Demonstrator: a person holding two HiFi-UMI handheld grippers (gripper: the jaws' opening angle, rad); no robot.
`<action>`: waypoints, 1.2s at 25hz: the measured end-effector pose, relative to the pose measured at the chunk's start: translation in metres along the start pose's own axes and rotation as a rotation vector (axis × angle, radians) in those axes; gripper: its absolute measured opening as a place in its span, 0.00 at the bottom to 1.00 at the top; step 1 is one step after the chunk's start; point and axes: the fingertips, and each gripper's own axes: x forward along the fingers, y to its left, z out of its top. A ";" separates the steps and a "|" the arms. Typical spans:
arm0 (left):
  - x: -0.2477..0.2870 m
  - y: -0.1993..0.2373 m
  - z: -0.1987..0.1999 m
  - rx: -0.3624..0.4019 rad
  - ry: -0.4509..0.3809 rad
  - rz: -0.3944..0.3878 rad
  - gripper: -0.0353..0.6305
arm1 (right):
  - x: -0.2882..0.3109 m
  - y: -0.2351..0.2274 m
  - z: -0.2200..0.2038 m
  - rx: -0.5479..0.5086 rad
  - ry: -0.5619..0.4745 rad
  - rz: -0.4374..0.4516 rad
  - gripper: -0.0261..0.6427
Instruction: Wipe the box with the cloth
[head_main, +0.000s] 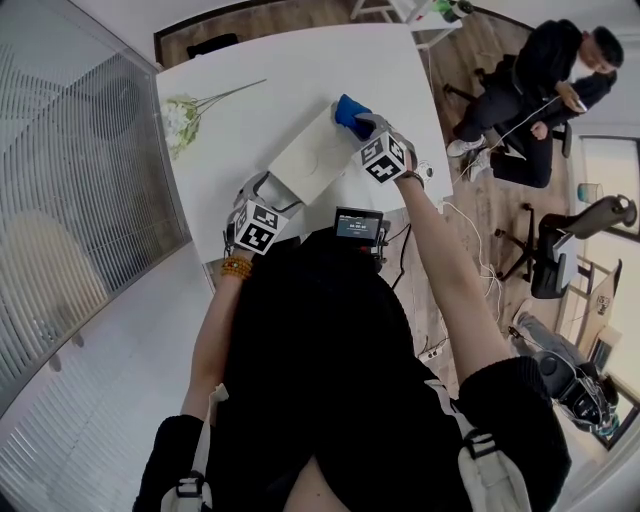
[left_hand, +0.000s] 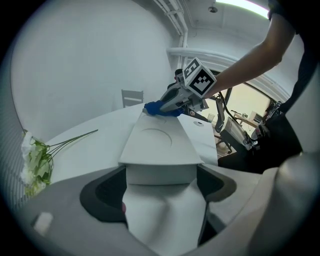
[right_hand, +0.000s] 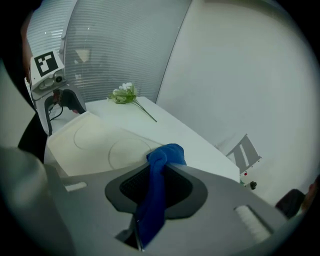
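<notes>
Blue cloth (right_hand: 159, 165) is clamped between the jaws of the right gripper (head_main: 362, 128). It is bunched into a narrow twist, with its wad at the far end of the white box (head_main: 310, 155). The left gripper (left_hand: 160, 176) is closed on the near end of the box, which lies flat on the table (head_main: 230, 70).

Likely hazards:
- You hold the box at one end only, so sideways drag from the cloth may pivot it or pull it out of the jaws
- The twist may slide out of the right jaws if you press hard
- The wad sits at the lid's edge, so an outward stroke would run off the box

Not verifiable: whether the wad actually touches the lid; the box's side walls; the near table edge, which your body covers in the head view
</notes>
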 end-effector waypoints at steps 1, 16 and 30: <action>0.000 0.001 0.000 0.000 0.002 0.000 0.89 | 0.000 0.001 0.001 0.021 -0.015 0.003 0.18; 0.003 0.001 -0.003 -0.008 0.024 -0.001 0.89 | 0.003 0.031 -0.001 -0.014 -0.037 0.052 0.18; 0.001 0.001 0.001 -0.003 0.012 -0.006 0.89 | 0.000 0.061 0.010 0.127 -0.041 0.191 0.18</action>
